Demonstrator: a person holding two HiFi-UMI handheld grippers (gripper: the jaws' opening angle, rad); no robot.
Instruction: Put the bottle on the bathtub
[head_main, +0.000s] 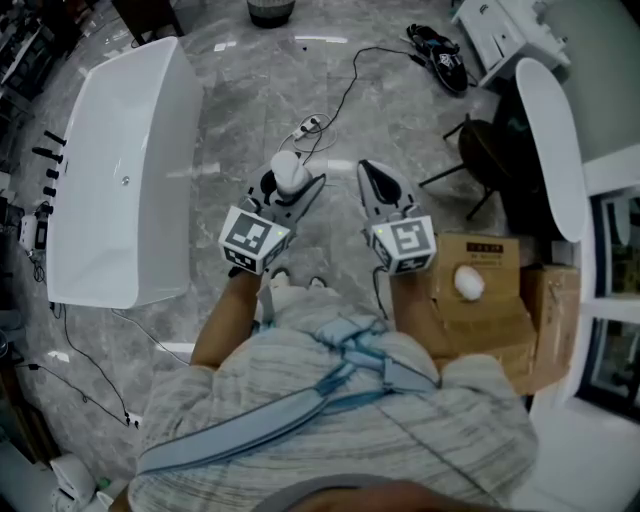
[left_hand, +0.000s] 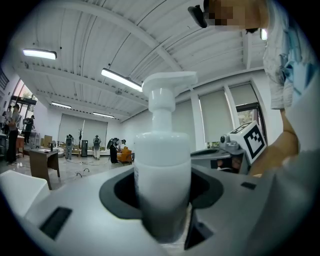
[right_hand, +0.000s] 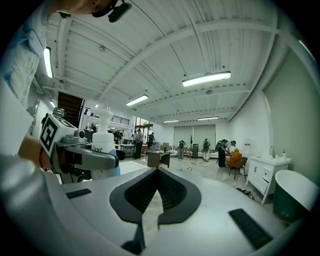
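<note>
L gripper (head_main: 298, 188) clamped on bottle (head_main: 288, 171), held out in front of torso. R gripper (head_main: 372, 178) alongside, not touching it, jaws together, nothing btwn them.

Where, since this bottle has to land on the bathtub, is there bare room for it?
The bathtub rim looks bare all round; its long edge beside the grey floor is nearest the bottle in the left gripper. The opposite long edge is crowded by black fittings, the near end by cables.
</note>
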